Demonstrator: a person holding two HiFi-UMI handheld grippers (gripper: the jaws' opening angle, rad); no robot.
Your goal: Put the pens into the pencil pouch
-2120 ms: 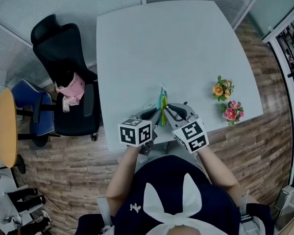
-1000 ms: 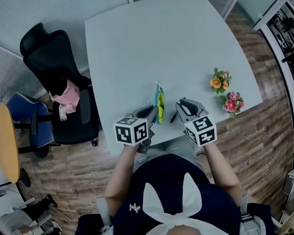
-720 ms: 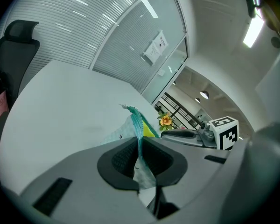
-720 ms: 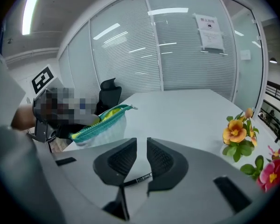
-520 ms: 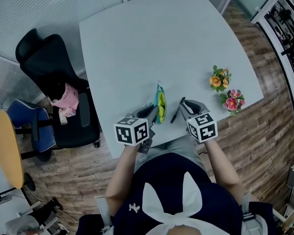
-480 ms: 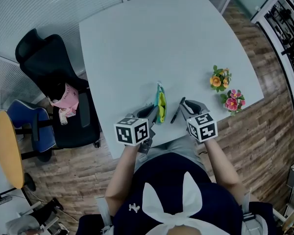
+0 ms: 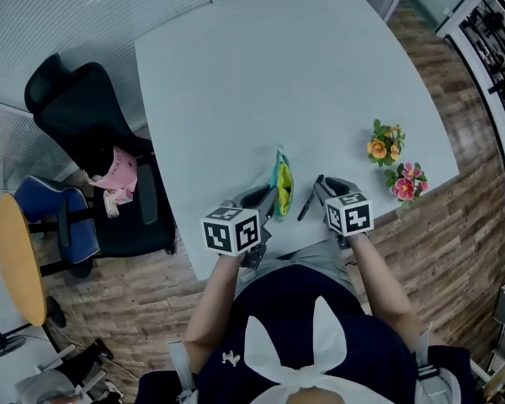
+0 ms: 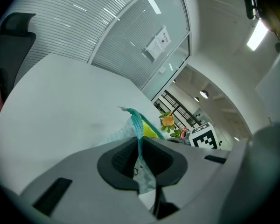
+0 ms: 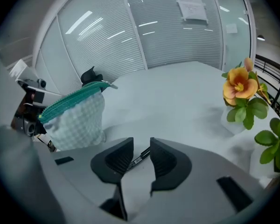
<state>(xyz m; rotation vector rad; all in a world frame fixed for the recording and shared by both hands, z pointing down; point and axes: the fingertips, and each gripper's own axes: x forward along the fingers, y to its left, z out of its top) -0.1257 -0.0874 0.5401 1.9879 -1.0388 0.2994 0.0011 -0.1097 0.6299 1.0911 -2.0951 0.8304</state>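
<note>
A teal-zipped checked pencil pouch [image 7: 281,188] with a yellow-green lining stands on edge near the front of the white table [image 7: 261,74]. My left gripper [image 7: 268,199] is shut on its near edge; in the left gripper view the pouch fabric [image 8: 139,125] is pinched between the pads. A black pen [image 7: 310,198] lies on the table just right of the pouch. My right gripper [image 7: 324,188] is low over it, jaws opening. The pen [image 9: 142,154] lies between the pads, which do not press on it. To its left, the right gripper view shows the pouch [image 9: 77,113].
Two small pots of artificial flowers [image 7: 385,148] [image 7: 408,183] stand at the table's right edge, close to the right gripper; one flower [image 9: 240,90] looms at the right of its view. A black office chair [image 7: 93,124] stands left of the table.
My right gripper left the pouch's mouth, swung right and sank down over the black pen on the table. The left gripper stayed put with the pouch.
</note>
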